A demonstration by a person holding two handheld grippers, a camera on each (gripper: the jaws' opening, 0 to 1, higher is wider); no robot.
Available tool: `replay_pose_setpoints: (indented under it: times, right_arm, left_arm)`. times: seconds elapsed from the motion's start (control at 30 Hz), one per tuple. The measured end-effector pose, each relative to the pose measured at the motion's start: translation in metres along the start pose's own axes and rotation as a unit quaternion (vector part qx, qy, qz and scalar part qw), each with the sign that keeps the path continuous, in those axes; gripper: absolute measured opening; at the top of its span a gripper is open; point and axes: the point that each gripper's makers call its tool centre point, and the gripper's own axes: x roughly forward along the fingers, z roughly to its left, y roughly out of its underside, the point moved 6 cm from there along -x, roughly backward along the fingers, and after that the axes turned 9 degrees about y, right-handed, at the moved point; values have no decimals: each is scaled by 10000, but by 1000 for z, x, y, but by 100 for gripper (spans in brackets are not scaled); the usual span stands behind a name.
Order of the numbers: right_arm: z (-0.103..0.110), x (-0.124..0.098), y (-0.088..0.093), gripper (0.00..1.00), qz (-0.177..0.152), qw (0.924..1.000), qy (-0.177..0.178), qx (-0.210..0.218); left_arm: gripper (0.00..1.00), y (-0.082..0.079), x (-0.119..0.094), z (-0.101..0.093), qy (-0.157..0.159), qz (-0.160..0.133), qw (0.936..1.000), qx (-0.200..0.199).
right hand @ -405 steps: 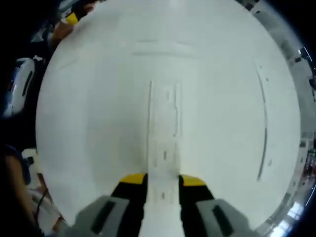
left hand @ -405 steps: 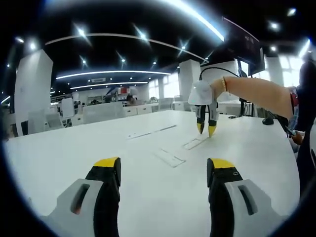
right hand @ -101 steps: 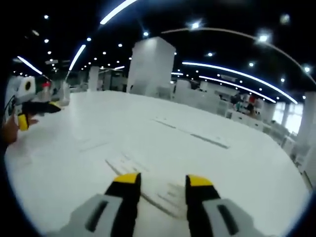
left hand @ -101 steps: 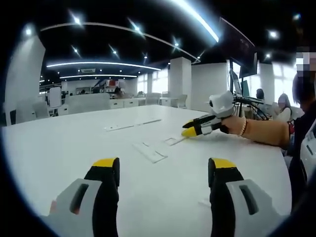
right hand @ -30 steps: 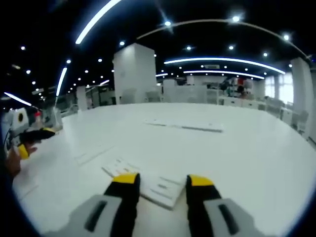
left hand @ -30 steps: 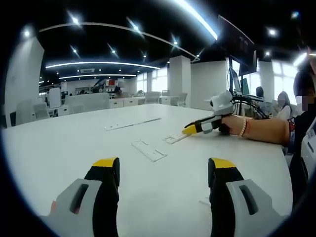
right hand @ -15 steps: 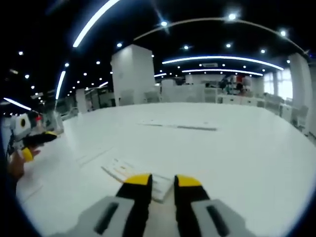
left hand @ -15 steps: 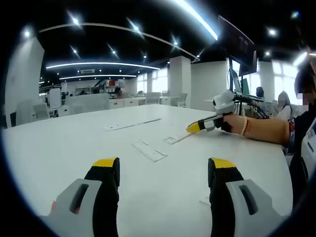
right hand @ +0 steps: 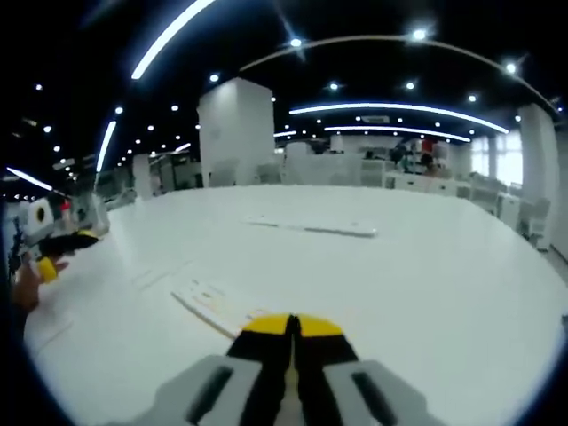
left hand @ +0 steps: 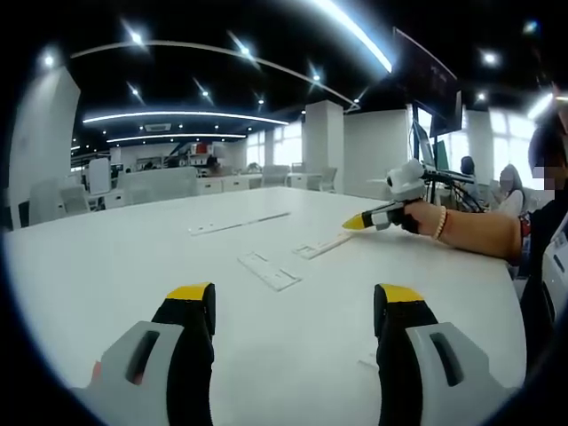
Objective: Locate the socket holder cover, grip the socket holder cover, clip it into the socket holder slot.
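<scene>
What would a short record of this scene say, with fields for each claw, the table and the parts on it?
Left claw: open, holding nothing
Right claw: shut, tips at the near end of the flat white part; grip unclear
Table: white, parts lying flat on it
Long strip: farther off, untouched

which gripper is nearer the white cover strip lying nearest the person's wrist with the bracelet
Right. The right gripper hangs just over the far end of that white cover strip, jaws pressed together. The left gripper sits well back from it, jaws spread apart over bare table.
</scene>
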Motion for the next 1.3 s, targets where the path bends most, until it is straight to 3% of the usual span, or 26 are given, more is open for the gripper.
replay_pose_setpoints:
  times: [0.37, 1.3]
  right_arm:
    - [3, 4, 6, 4, 208, 9994, -35, -257]
    - [19, 5, 5, 4, 125, 9989, -252, -377]
  left_arm:
    - [73, 1, 1, 0, 13, 9, 10000, -12]
    - [73, -1, 1, -1, 16, -3, 10000, -10]
